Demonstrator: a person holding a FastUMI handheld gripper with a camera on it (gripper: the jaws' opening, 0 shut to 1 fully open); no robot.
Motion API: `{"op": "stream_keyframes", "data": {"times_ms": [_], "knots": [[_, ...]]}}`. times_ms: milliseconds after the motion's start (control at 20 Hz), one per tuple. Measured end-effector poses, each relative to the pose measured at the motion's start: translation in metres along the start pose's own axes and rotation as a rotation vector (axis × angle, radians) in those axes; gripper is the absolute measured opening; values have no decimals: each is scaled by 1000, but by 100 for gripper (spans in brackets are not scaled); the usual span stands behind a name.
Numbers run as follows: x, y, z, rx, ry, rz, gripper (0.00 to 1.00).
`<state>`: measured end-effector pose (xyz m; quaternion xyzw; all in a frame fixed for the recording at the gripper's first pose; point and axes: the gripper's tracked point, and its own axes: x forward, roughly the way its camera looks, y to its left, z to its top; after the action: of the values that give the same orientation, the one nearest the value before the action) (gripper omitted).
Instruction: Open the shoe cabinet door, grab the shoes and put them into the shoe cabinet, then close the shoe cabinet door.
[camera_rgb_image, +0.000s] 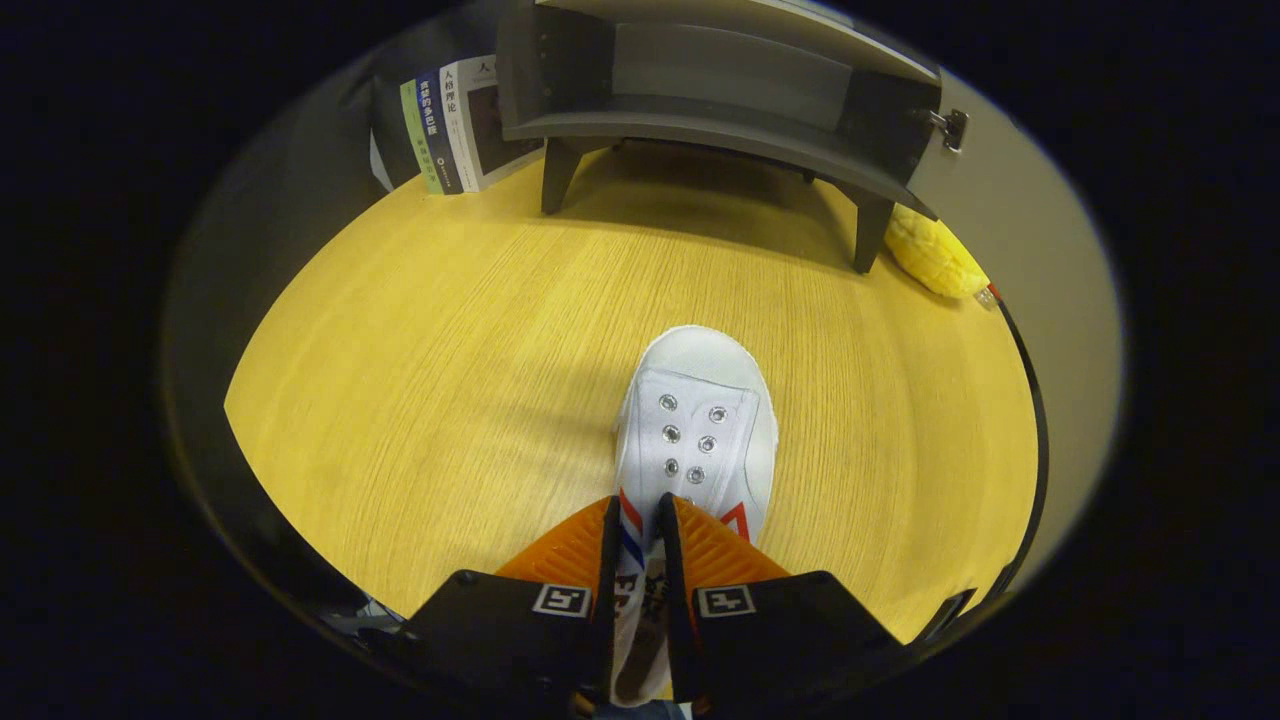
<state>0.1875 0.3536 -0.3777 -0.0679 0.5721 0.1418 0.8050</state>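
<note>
- The gripper (640, 515) is holding its two fingers close together, with only a narrow gap left between them.
- The fingers are pinching the side wall of a white shoe (697, 430) near its collar; both pads seem to be pressing on the canvas, though the contact itself is lying partly hidden behind the fingers.
- The shoe is stretching away from the fingertips, its toe pointing ahead, its metal eyelets showing just beyond the tips and red and blue stripes showing beside and between them.
- The shoe appears to be resting on or just above the wooden table (450, 380); I cannot tell whether it is lifted.
- Well beyond the shoe, straight ahead of the fingers, the shoe cabinet (700, 110) is standing on short legs with its inside shelf showing.
- The cabinet door (1010, 200) is standing swung open ahead and to the right of the fingers, with a hinge showing on it.
- A yellow soft object (935, 255) is lying beside the cabinet's right leg, against the open door.
- Some books (450, 125) are leaning ahead and to the left of the fingers, beside the cabinet's left side.
</note>
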Motion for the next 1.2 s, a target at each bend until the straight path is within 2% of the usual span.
{"op": "stream_keyframes", "data": {"times_ms": [50, 100, 150, 200, 300, 450, 850, 1200], "knots": [[-2, -2, 1, -4, -12, 2, 24], [4, 5, -3, 21, -12, 46, 12], [0, 8, 0, 26, -28, 74, 11], [3, 4, 0, 17, -33, 75, 3], [2, 7, -1, 30, -60, 103, 2], [-12, 3, 11, 132, -133, 146, 2], [-46, 5, 39, 132, -214, 204, 2], [-102, 17, 107, 238, -385, 341, 2]]}}
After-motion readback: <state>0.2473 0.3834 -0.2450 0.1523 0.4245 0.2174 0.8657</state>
